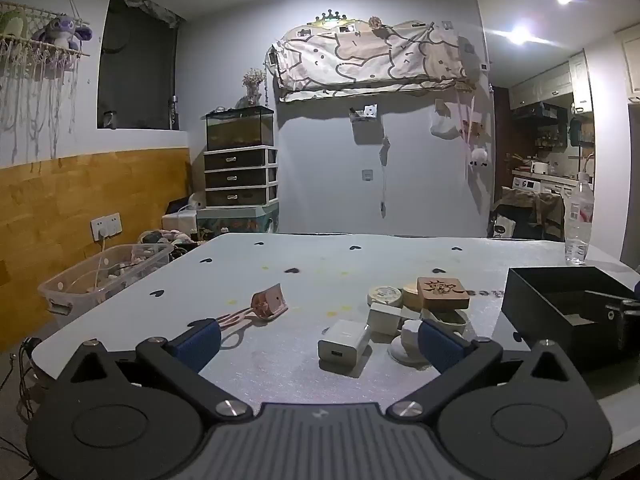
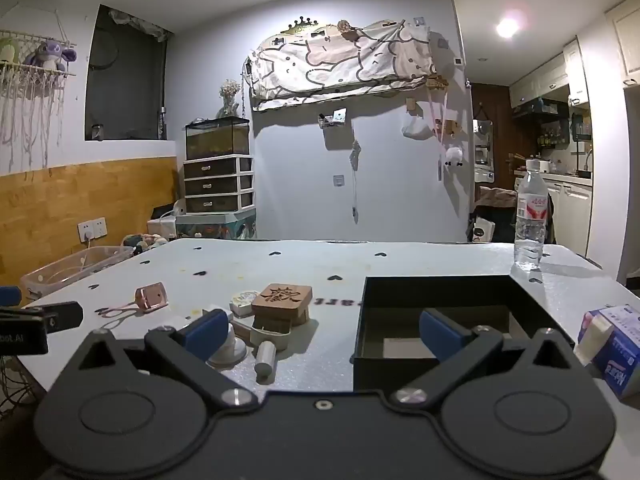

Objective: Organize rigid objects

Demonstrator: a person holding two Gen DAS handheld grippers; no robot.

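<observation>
**Currently: Both Sets of Fingers Spread, Nothing Gripped — Hazards and Orientation**

Both grippers hover low over the desk (image 1: 304,364) with fingers spread wide and empty. The left gripper (image 1: 320,340) faces the white charger (image 1: 345,345), which lies just ahead of and between its fingertips. The right gripper (image 2: 328,330) straddles the gap between the clutter and the black box (image 2: 440,296), its right finger in front of the box's open interior.

**Hazards**
- The objects sit crowded together: the wooden block (image 2: 285,299) rests on other pieces, with a white cylinder (image 2: 265,356) and a round tin (image 1: 385,295) close by. A wide approach would likely nudge neighbours or topple the stacked block.
- The cylinder would probably roll if brushed.
- The pink holder (image 1: 269,303) trails a cord (image 1: 234,317) that may snag a finger.
- The two grippers work near each other; a collision is possible.

**Orientation**
The charger lies flat, its port face toward the left camera, its long axis running away toward the cluster. The cylinder's long axis likewise points away from the right camera.
</observation>
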